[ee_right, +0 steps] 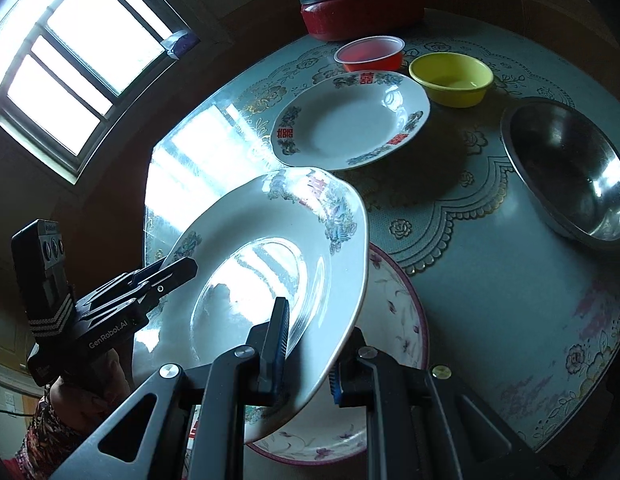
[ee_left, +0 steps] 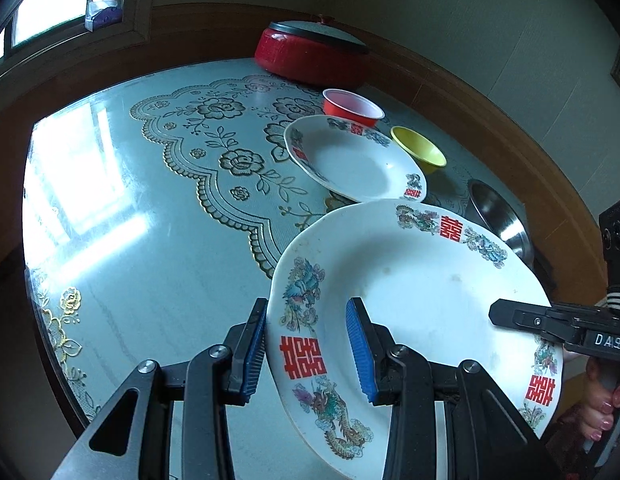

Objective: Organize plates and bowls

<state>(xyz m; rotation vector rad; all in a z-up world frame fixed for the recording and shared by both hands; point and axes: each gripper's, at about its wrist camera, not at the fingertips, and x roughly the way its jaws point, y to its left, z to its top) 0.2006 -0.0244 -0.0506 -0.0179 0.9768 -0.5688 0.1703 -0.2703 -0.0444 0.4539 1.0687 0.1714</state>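
We find a large decorated plate [ee_left: 422,300] carried clear of the desk [ee_left: 150,240] between both grippers. The left gripper [ee_left: 310,356] straddles one side of its rim, fingers [ee_left: 360,348] grasping it above and below. The right gripper [ee_right: 310,360] is clenched on the opposite edge, one finger on the plate's upper face, the other beneath.

The plate hangs tilted, just on the near side of the smaller matching plate [ee_right: 350,120], which lies flat on the desk. Beyond that smaller plate stand a red cup [ee_right: 370,54] and a yellow bowl [ee_right: 450,78]; a steel bowl [ee_right: 570,172] sits to its right. A flower-patterned plate [ee_right: 402,312] lies directly under the carried one.

We judge the step in hand to be the transfer of the large plate to a stacking place. To do it well we advise:
- keeping both grips even, so the rim does not twist;
- levelling the plate before lowering it;
- clearing the smaller plate's rim on approach;
- letting go only once the plate is fully supported.
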